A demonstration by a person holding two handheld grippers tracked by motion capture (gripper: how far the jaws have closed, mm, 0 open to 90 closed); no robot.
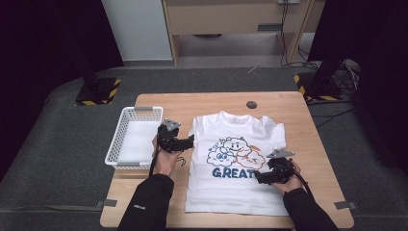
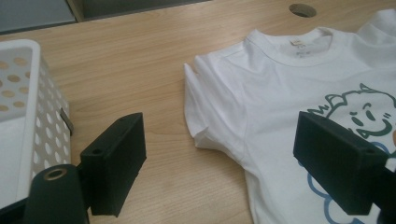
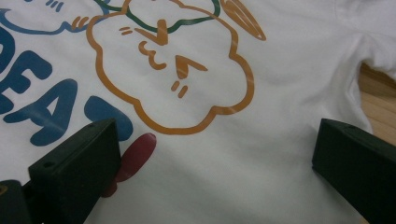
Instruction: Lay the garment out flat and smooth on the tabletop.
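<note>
A white T-shirt (image 1: 226, 192) lies flat, face up, on the wooden table (image 1: 159, 102), printed with cartoon clouds and the blue word GREAT. My left gripper (image 1: 189, 140) stands open just left of the shirt's left sleeve. In the left gripper view its jaws (image 2: 224, 140) spread wide, with the folded sleeve (image 2: 205, 116) ahead between them and nothing pressed. My right gripper (image 1: 260, 177) hovers open over the shirt's lower right part. In the right gripper view the orange cloud print (image 3: 173, 70) lies ahead of its wide jaws (image 3: 219, 144), and a red printed mark (image 3: 137, 156) sits beside the left jaw.
A white perforated basket (image 1: 120, 139) (image 2: 28, 51) stands at the table's left edge, close to my left hand. A round cable hole (image 1: 251, 104) (image 2: 302, 9) sits beyond the shirt's collar. Bare wood shows at the far side and the right edge.
</note>
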